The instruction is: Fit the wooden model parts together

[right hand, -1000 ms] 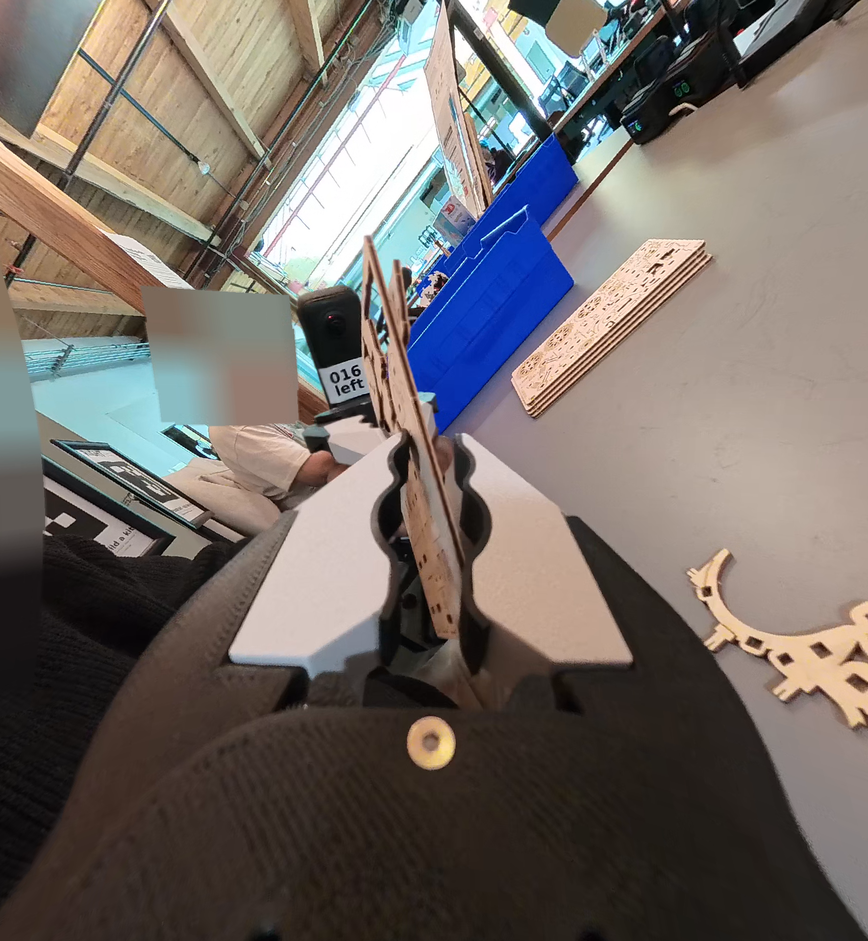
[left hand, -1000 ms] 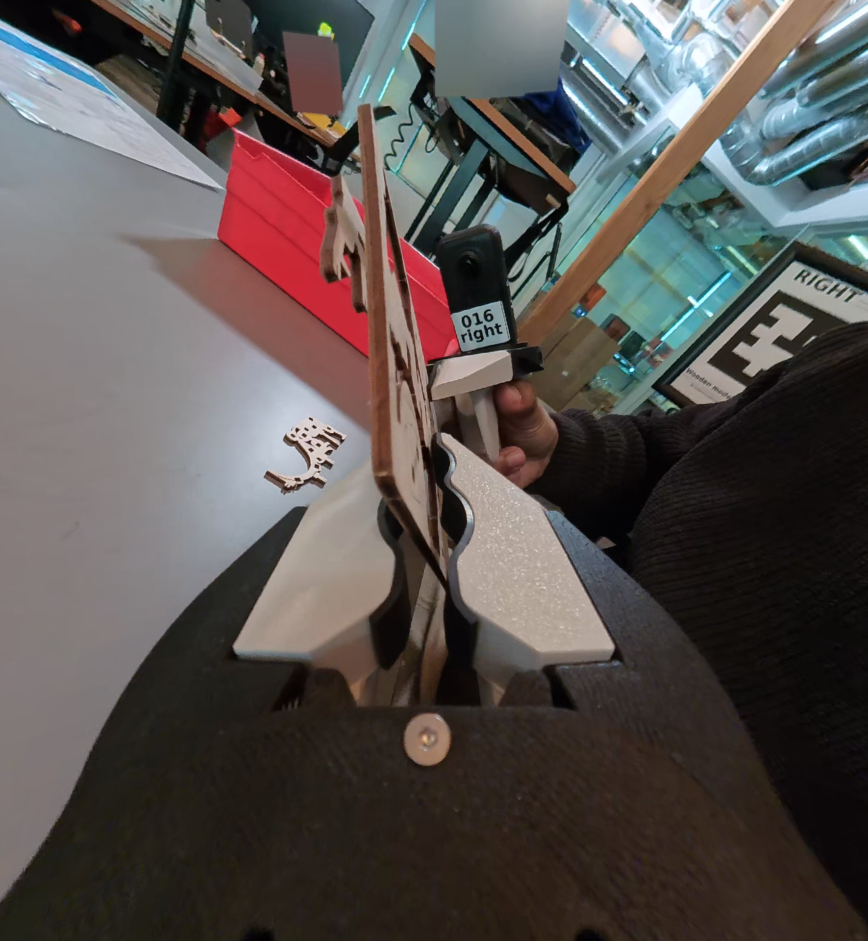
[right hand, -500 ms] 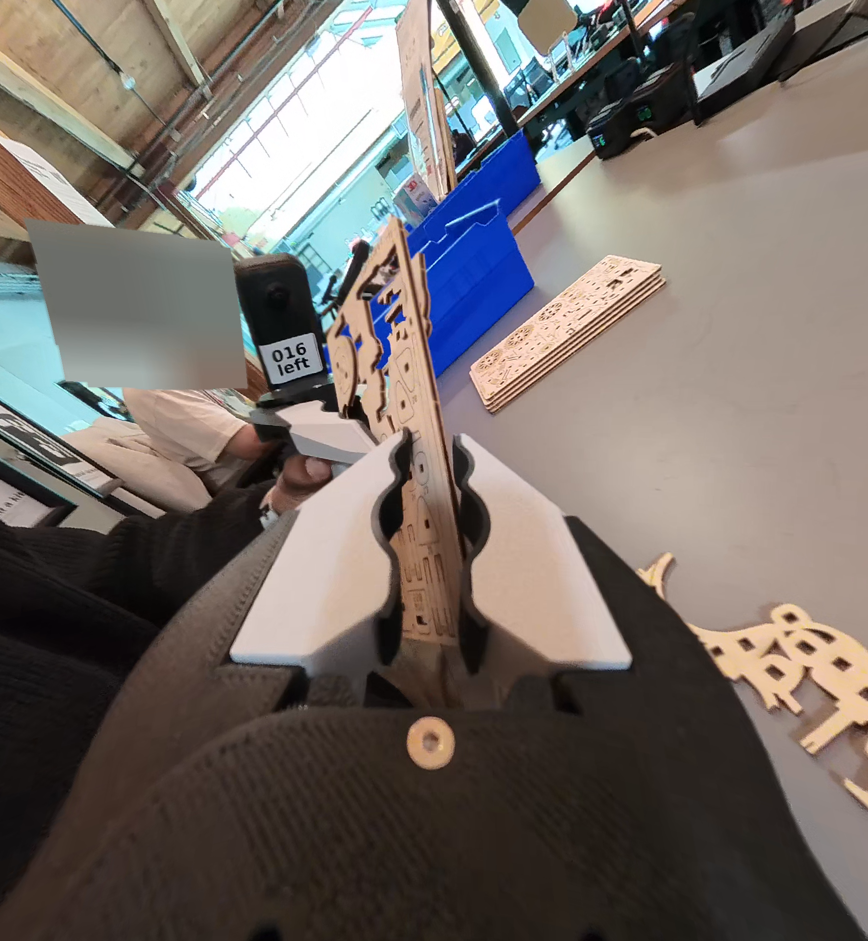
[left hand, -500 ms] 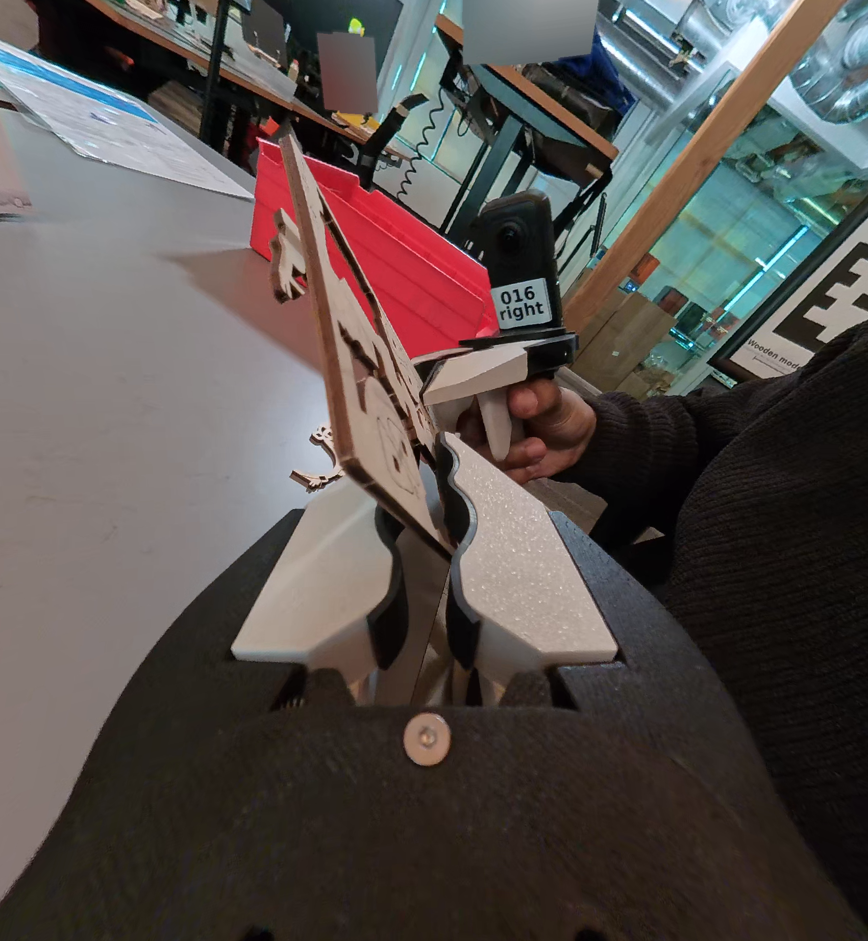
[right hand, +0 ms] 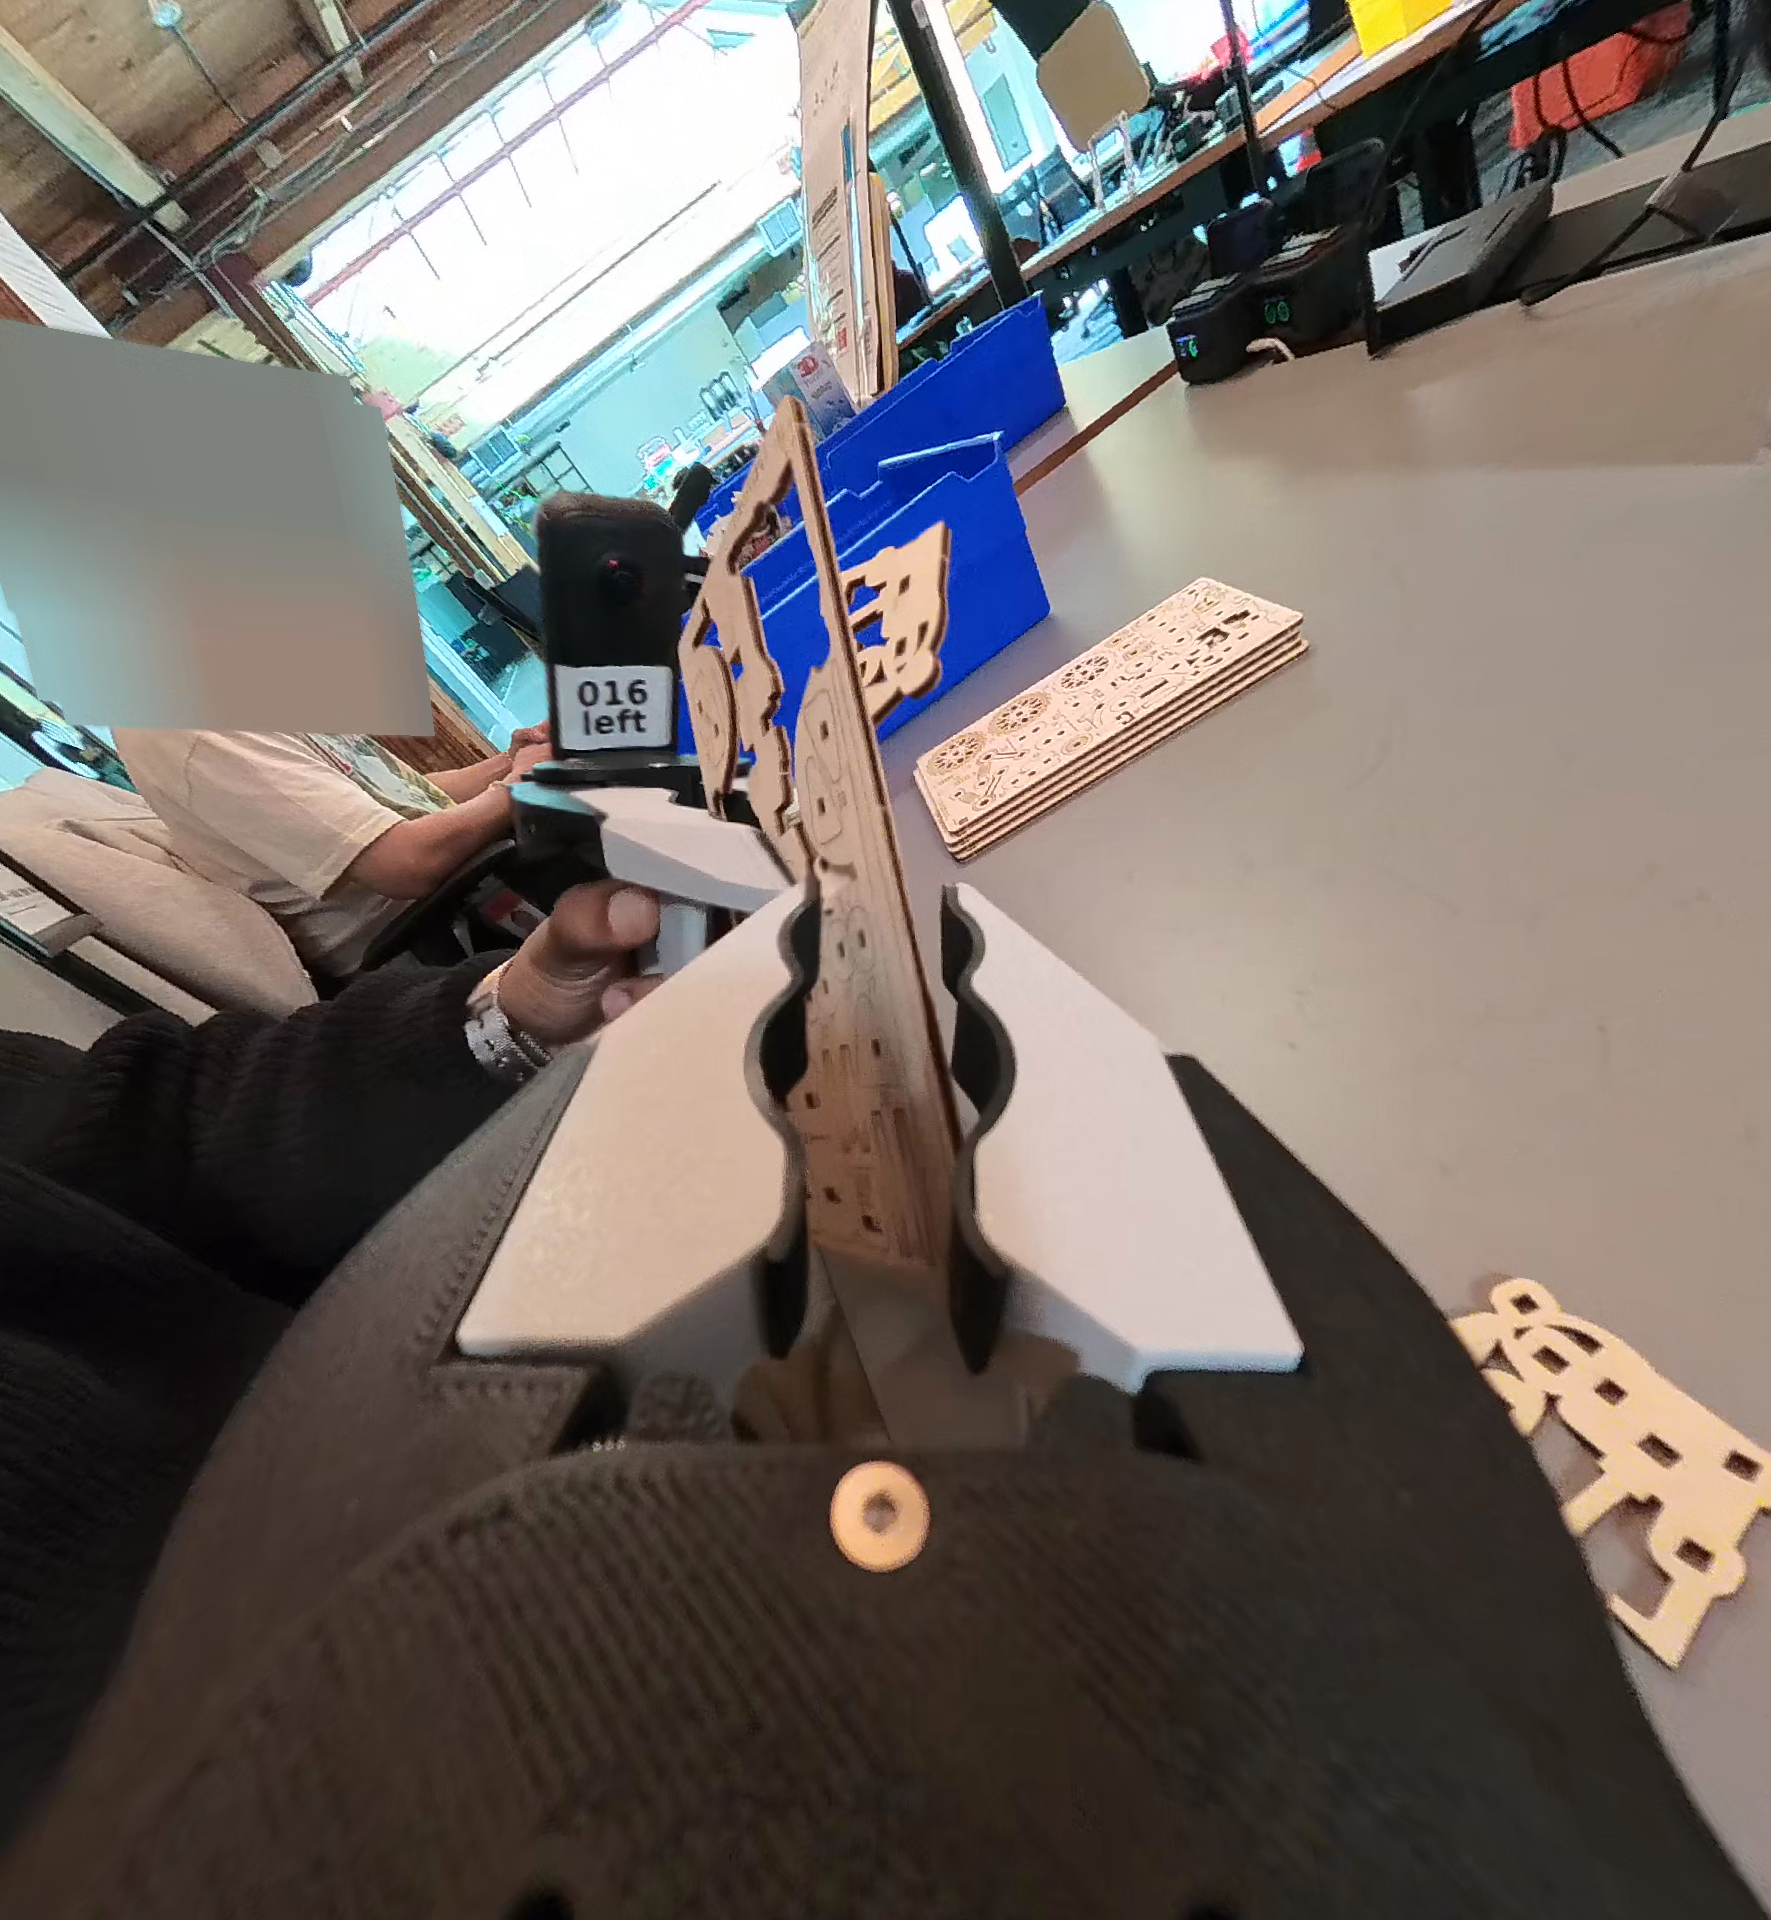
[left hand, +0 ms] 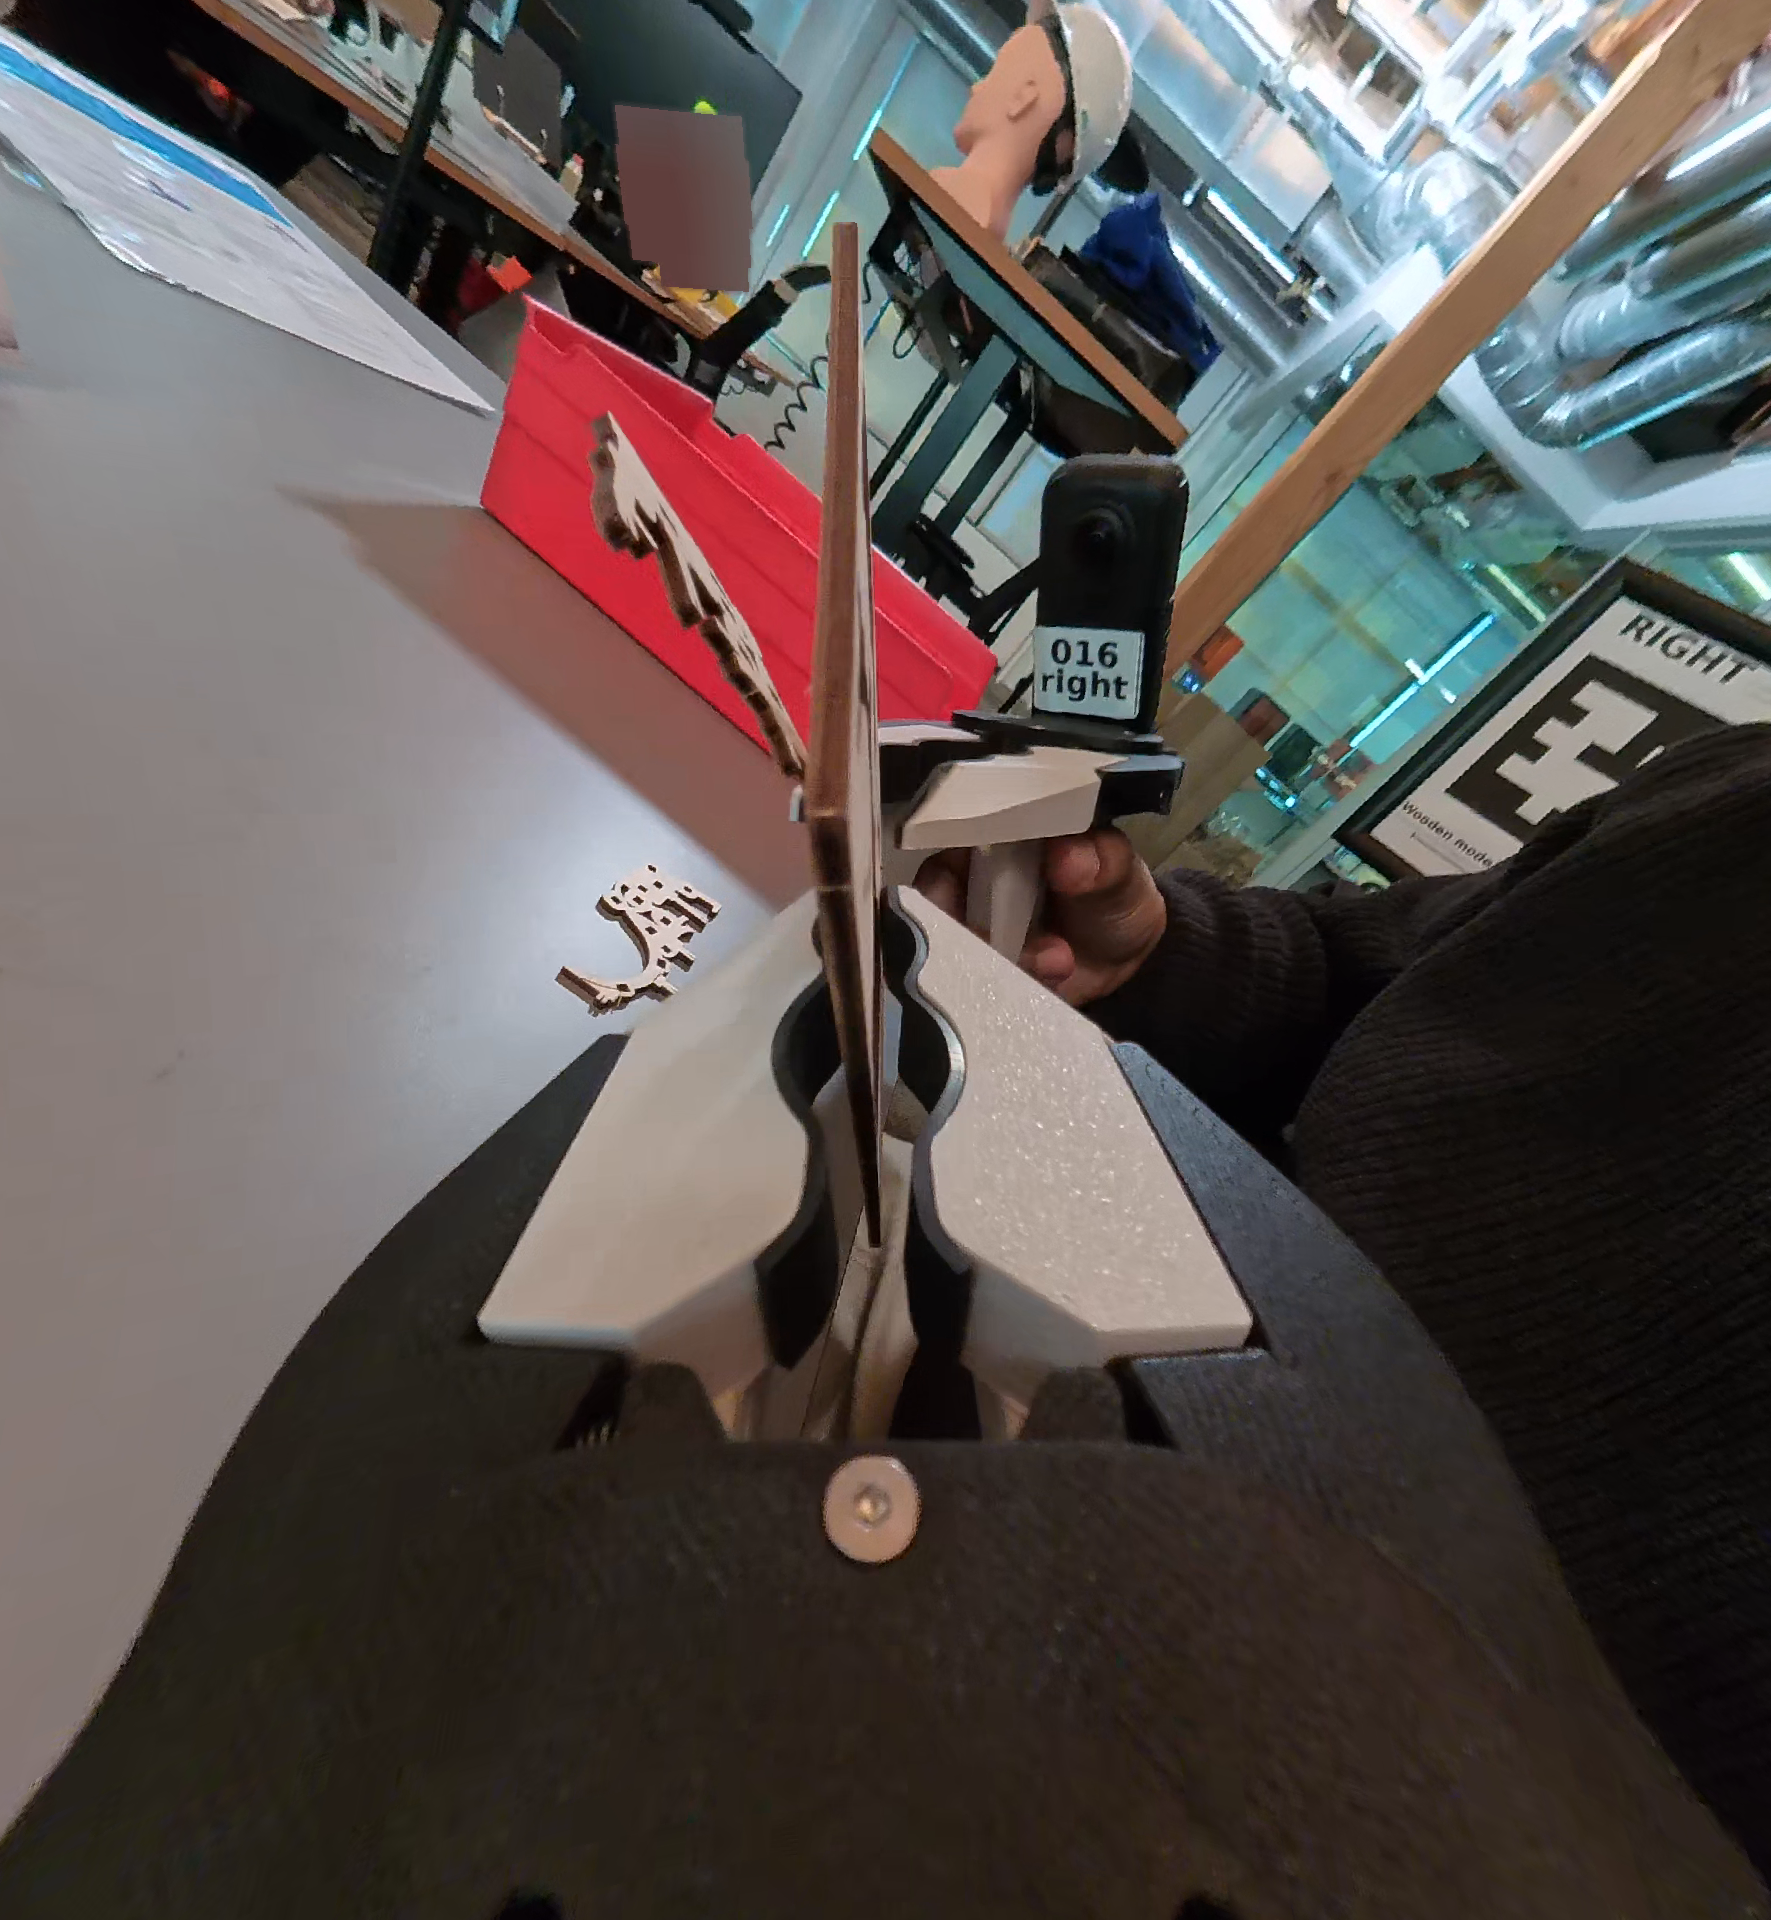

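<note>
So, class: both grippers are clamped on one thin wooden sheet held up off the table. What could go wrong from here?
1. The sheet is thin and full of cut-outs; if the left gripper and right gripper twist against each other, it may snap.
2. A part sticks out from the sheet's side and could break off and drop.
3. The loose piece lies near the table edge and could be knocked off.

The wooden sheet (right hand: 845, 831) is pale tan with dark laser-cut outlines. The counter (right hand: 1483, 831) is plain grey. One bin (left hand: 735, 561) is red, another bin (right hand: 964, 582) blue. The tongs (left hand: 865, 914) have white fingers (left hand: 1057, 1132) with black pads in a black body.
</note>
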Demonstrator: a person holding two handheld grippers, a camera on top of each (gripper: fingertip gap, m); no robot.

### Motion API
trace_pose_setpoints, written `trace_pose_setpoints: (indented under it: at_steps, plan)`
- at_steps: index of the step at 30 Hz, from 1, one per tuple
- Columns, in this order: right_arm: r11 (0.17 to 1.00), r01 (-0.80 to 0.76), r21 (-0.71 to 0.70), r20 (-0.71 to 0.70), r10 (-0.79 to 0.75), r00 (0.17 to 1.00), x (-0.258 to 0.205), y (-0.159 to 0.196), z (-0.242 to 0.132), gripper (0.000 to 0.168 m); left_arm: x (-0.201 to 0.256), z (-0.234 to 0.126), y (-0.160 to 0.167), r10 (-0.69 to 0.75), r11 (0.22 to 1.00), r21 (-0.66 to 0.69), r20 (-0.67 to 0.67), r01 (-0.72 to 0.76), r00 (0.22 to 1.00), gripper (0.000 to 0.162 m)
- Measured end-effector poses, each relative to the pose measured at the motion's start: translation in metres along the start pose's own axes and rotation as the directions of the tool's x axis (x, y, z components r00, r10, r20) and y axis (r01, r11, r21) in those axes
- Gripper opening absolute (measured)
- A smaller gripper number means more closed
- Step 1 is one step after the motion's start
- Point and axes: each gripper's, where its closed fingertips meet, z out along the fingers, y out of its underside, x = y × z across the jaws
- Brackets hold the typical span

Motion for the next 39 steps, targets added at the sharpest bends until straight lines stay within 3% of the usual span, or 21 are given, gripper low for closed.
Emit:
trace_pose_setpoints:
  at_steps: [6,11,20,25,29,35,39]
  plan:
    - [0.994,-0.082,0.073,0.085,0.075,0.994,-0.004,-0.015,-0.007,0.028,-0.008,-0.010,-0.005,-0.101,0.994,0.028,-0.046,0.103,0.994,0.000]
    - [0.990,-0.112,0.083,0.074,0.106,0.992,0.009,-0.019,-0.013,0.026,0.002,-0.008,0.001,-0.121,0.993,-0.018,-0.130,0.120,0.984,0.000]
    - [0.929,-0.361,-0.085,0.292,0.370,0.882,-0.008,0.001,-0.009,0.021,0.030,0.004,0.031,-0.123,0.979,-0.192,-0.263,0.073,0.957,0.000]
    - [0.930,-0.343,-0.136,0.332,0.369,0.868,-0.019,0.010,-0.007,0.003,0.034,0.007,0.040,-0.135,0.968,-0.240,-0.277,0.067,0.951,0.000]
    - [0.926,-0.356,-0.129,0.346,0.378,0.859,-0.019,0.008,-0.008,0.001,0.034,0.006,0.039,-0.146,0.969,-0.235,-0.284,0.079,0.948,0.000]
    - [0.914,-0.406,-0.018,0.377,0.382,0.843,-0.013,-0.015,-0.017,0.001,0.034,0.005,0.037,-0.147,0.970,-0.229,-0.290,0.081,0.946,0.000]
    - [0.926,-0.374,0.058,0.323,0.337,0.884,0.001,-0.026,-0.023,0.000,0.034,0.004,0.033,-0.151,0.973,-0.211,-0.298,0.089,0.943,0.000]
